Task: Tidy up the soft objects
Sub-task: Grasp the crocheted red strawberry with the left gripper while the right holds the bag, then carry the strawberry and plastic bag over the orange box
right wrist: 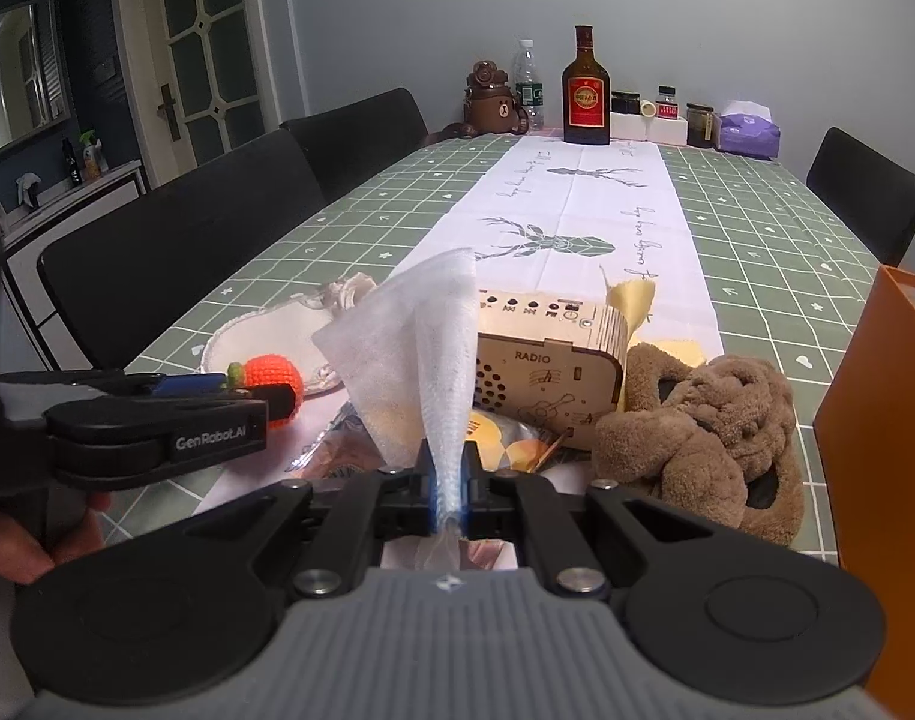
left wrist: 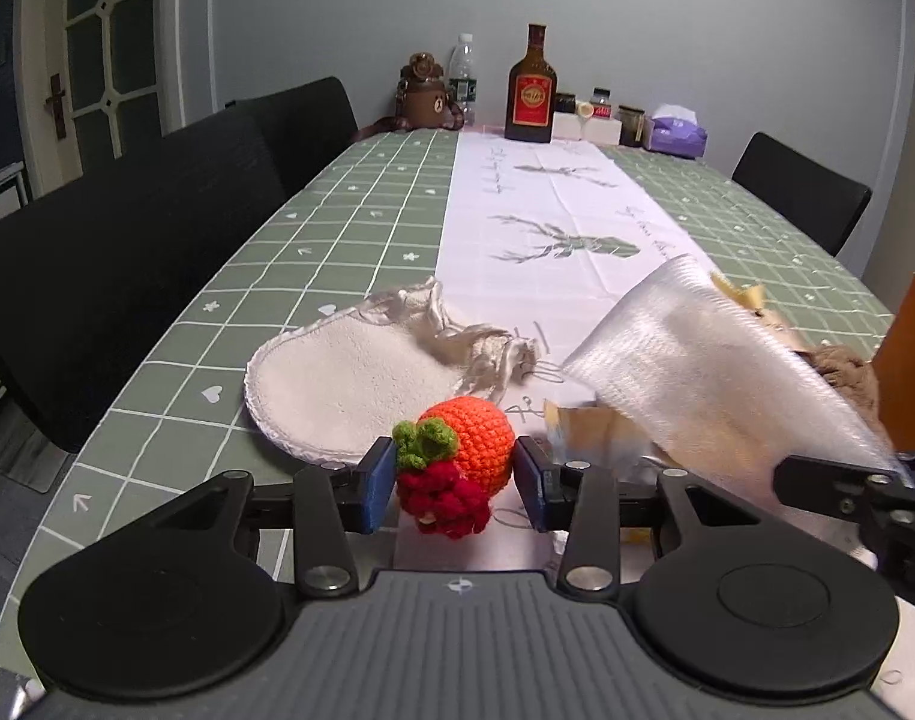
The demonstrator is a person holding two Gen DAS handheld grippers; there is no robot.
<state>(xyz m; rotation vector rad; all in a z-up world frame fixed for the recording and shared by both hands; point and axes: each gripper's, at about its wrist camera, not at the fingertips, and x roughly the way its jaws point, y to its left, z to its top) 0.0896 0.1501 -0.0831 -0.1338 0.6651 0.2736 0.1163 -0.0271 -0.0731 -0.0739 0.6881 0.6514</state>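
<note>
Left gripper [left wrist: 455,474] straddles the crochet fruit toy [left wrist: 457,456]. Blue fingers [left wrist: 378,483] sit at 9 and 3 o'clock of it; the 9 o'clock one looks touching, while a sliver of gap shows at the other, so it's released, not yet grasping. The toy rests on the worktop [left wrist: 313,240], just at 5 o'clock of the cream pad [left wrist: 343,381], placed for a side pinch because the toy is round and squashy.

Right gripper [right wrist: 451,489] is clenched on a white mesh cloth [right wrist: 421,360], grasping its bunched lower end. The cloth fans upward, lifted clear of the wooden radio [right wrist: 553,369] so it doesn't drag. Brown plush slippers [right wrist: 709,432] lie at 3 o'clock of the radio, and the orange box [right wrist: 883,420] at the far 3 o'clock edge is probably the drop spot.
</note>
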